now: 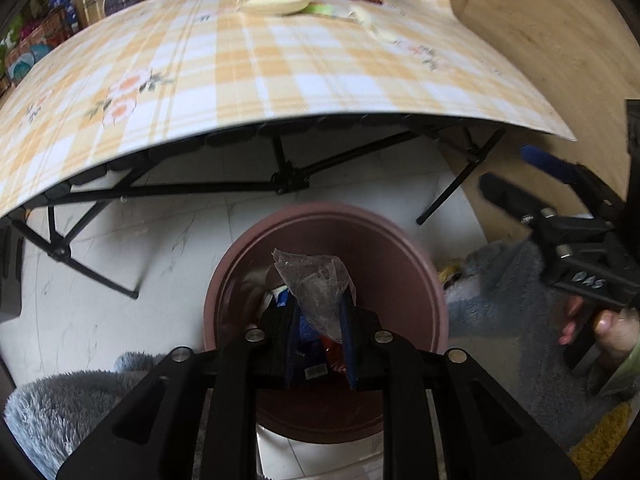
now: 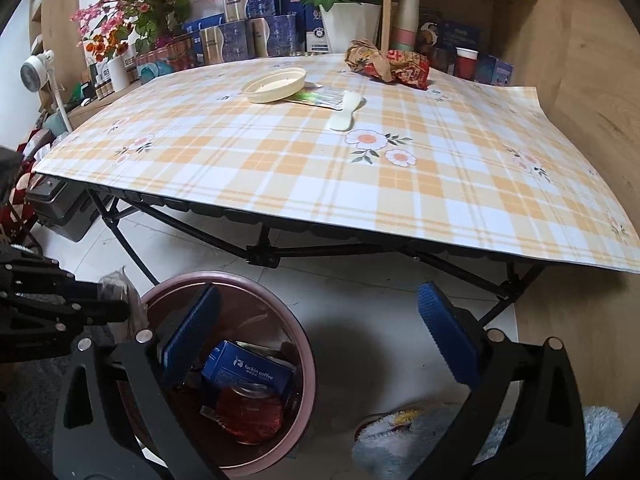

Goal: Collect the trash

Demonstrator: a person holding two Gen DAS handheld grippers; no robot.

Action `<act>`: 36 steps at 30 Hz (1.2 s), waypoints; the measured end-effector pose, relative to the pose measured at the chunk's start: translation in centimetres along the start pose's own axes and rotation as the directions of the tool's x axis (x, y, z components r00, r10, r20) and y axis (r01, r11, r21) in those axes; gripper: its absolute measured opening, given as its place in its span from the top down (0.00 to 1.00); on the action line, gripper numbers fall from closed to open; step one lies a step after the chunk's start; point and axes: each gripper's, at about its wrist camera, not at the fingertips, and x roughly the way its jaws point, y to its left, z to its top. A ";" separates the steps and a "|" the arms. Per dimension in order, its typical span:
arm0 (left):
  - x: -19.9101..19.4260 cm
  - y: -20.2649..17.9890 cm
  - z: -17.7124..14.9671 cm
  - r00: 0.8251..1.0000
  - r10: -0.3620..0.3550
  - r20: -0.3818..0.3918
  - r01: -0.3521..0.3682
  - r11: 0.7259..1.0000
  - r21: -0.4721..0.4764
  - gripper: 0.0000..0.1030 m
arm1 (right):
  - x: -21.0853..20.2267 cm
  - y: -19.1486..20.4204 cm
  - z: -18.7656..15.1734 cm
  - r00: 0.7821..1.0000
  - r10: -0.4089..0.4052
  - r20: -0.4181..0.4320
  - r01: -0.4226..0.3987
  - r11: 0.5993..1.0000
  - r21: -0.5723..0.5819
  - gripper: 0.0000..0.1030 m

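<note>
Bin (image 2: 298, 344) on floor, just in front of table (image 2: 400, 184), already held blue coffee box (image 2: 248, 368), red wrapper (image 2: 250, 416).
Left gripper (image 1: 320, 320) clamped on clear plastic wrapper (image 1: 316, 280), poised over bin, not yet dropped.
Right gripper (image 2: 320, 332) spread wide, empty, beside bin.
Left on table, far from bin: crumpled paper bag (image 2: 386, 62), cream lid (image 2: 274, 84), green sachet (image 2: 320, 97), cream spoon (image 2: 346, 114).
Judged roughly half done.

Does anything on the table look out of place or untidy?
Yes. A crumpled paper wrapper lies at the far edge of the tablecloth, and a green packet sticks out from under the cream dish.
</note>
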 end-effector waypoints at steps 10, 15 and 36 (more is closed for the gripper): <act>-1.3 0.5 0.1 0.997 0.008 0.073 -0.005 0.999 -0.035 0.38 | -0.3 -1.1 0.4 1.000 0.008 0.011 -0.008 0.999 0.041 0.06; -4.1 0.7 0.1 0.978 0.010 0.209 0.001 0.998 -0.056 0.27 | -0.4 -1.9 0.5 0.999 0.040 0.010 -0.041 0.996 0.081 0.06; -9.5 2.6 -0.4 0.886 0.149 0.439 -0.058 0.975 -0.214 0.18 | -2.5 -0.5 2.4 0.984 0.130 0.125 -0.140 0.987 0.075 0.06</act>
